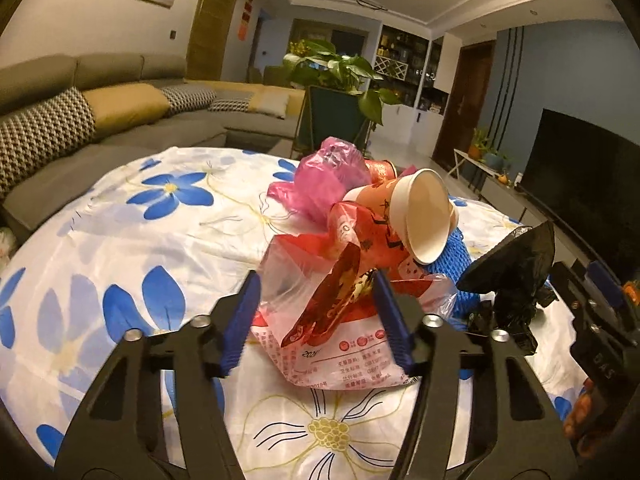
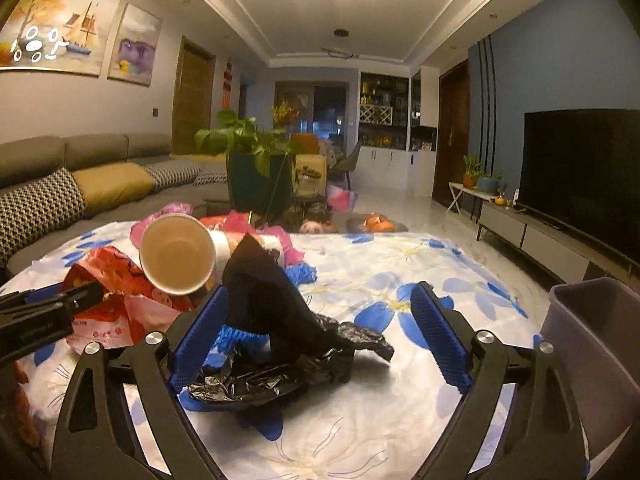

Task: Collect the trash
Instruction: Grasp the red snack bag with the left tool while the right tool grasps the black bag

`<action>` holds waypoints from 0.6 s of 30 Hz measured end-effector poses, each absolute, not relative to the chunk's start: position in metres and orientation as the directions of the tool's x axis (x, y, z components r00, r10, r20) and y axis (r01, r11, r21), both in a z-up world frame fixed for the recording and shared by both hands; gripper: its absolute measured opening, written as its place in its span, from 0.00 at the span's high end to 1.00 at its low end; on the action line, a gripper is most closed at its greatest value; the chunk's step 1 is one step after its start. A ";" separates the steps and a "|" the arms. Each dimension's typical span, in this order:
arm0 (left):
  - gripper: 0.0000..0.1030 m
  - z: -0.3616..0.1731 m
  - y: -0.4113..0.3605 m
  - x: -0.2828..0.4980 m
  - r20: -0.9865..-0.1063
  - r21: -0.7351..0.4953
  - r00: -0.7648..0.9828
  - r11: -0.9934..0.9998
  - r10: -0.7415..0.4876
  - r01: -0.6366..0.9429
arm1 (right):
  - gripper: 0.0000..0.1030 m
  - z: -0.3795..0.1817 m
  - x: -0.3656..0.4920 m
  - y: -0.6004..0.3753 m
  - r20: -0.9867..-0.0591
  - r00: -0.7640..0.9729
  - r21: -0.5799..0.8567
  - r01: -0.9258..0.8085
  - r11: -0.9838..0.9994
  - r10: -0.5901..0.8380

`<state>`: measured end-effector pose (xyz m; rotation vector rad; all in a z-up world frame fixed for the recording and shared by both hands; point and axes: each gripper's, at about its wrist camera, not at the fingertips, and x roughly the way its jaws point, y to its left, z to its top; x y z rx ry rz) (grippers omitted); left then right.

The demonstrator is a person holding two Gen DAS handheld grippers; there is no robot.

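Your left gripper (image 1: 316,320) pinches the red-and-white plastic bag (image 1: 340,344) mid-table beside the paper cup (image 1: 424,216), while your right gripper (image 2: 320,336) gapes wide around the black bag (image 2: 280,320), bin (image 2: 596,344) at the right edge.

Crumpled red wrapper (image 1: 340,304), tipped paper cup (image 1: 424,216) — heaped on floral cloth (image 1: 140,240)

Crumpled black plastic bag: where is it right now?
The crumpled black plastic bag lies on the floral tablecloth between the right tongs' open fingers, just right of the tipped paper cup; in the left wrist view it sits at far right.
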<state>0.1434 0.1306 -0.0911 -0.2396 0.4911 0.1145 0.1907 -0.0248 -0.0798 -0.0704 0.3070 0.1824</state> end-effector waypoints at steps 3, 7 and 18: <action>0.63 -0.092 0.128 0.145 -0.486 -0.195 0.873 0.969 0.038 -0.151 | 0.18 -0.080 0.195 -0.025 -0.324 0.929 -0.035 -0.199 0.979 0.178; 0.78 -0.093 0.124 0.147 -0.492 -0.187 0.870 0.974 0.022 -0.130 | 0.32 -0.083 0.200 -0.022 -0.355 0.915 -0.041 -0.218 0.975 0.189; 0.93 -0.083 0.117 0.128 -0.461 -0.186 0.887 0.977 0.007 -0.105 | 0.84 -0.091 0.214 -0.019 -0.420 0.883 -0.026 -0.242 0.970 0.209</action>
